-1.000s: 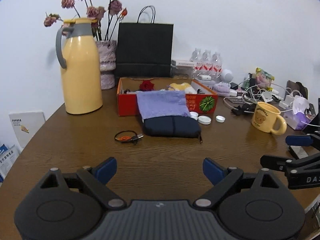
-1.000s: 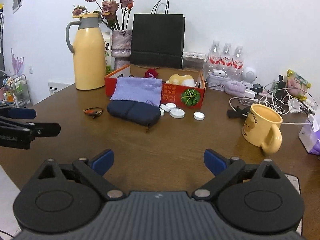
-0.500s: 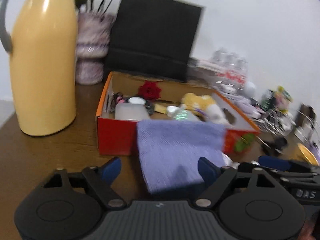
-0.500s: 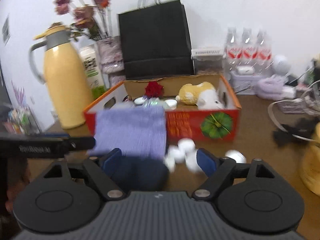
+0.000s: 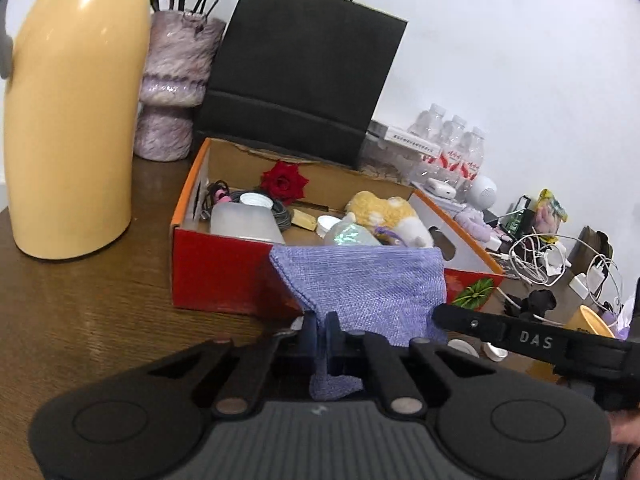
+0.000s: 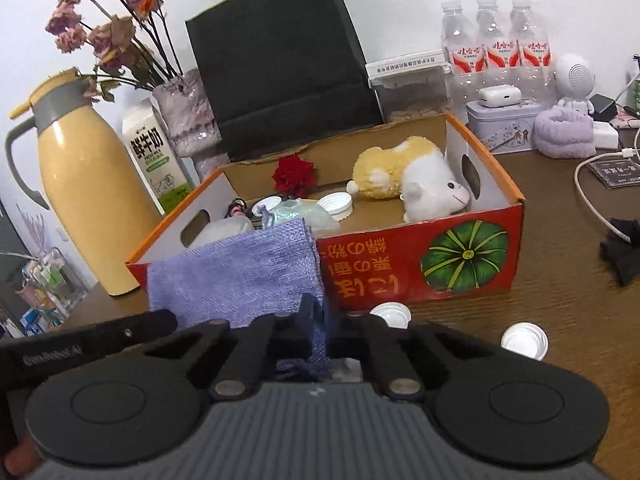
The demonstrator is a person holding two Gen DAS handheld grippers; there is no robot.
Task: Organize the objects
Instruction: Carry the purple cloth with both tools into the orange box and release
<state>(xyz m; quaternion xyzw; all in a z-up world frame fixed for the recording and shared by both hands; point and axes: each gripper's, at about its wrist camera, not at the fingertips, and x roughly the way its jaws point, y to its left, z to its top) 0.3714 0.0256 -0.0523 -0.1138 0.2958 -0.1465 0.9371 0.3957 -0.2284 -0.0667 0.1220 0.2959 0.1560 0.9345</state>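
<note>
Coarse-woven lilac cloth pouch (image 5: 362, 288), glossy yellow jug (image 5: 72, 104), printed cardboard box (image 6: 420, 264), grained wooden table (image 5: 92, 312).

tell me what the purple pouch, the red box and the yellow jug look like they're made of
Purple pouch: coarse woven cloth, matte; the weave shows, and it hangs limp over the box front.
Red box: printed cardboard, slightly glossy outside; bare brown board inside, with cut handle holes.
Yellow jug: smooth hard shell with bright glints, probably plastic or coated metal; the look leaves that open.

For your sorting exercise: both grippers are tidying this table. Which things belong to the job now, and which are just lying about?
In the job:
left gripper
right gripper
purple cloth, pinched by both
red box

Lying about:
yellow jug
black bag
water bottles
milk carton
</note>
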